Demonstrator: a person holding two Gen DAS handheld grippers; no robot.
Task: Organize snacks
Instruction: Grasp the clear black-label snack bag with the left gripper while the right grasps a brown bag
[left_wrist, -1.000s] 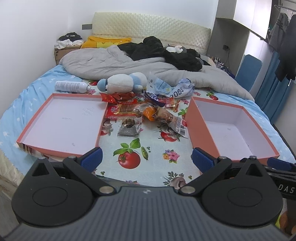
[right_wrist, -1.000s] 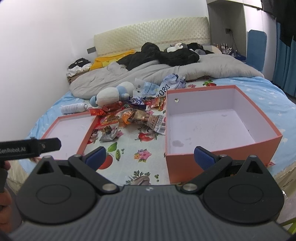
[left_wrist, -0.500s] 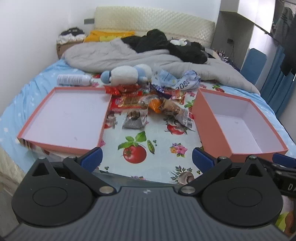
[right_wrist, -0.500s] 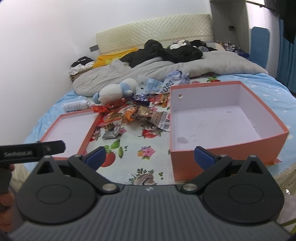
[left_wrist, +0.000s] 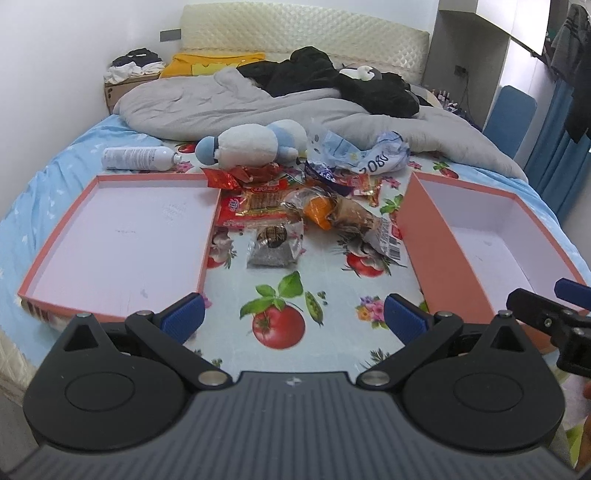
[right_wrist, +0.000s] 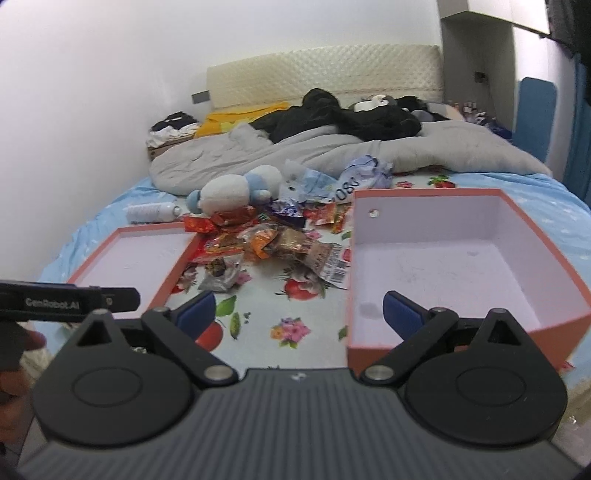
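On the bed: snack pile (left_wrist: 295, 206) heaped between shallow lid (left_wrist: 122, 236) and deep box (left_wrist: 480, 236)
Progress: both containers empty; nothing sorted
Left tongs (left_wrist: 293, 319): spread, empty
Right tongs (right_wrist: 299, 314): spread, empty

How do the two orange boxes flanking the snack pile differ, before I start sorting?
The left box has low walls, like a shallow lid; the right box has much taller walls. The right box has a small hole in its inner side wall; the left box shows none. Both are orange outside, white inside, empty, and lie beside the snack pile.
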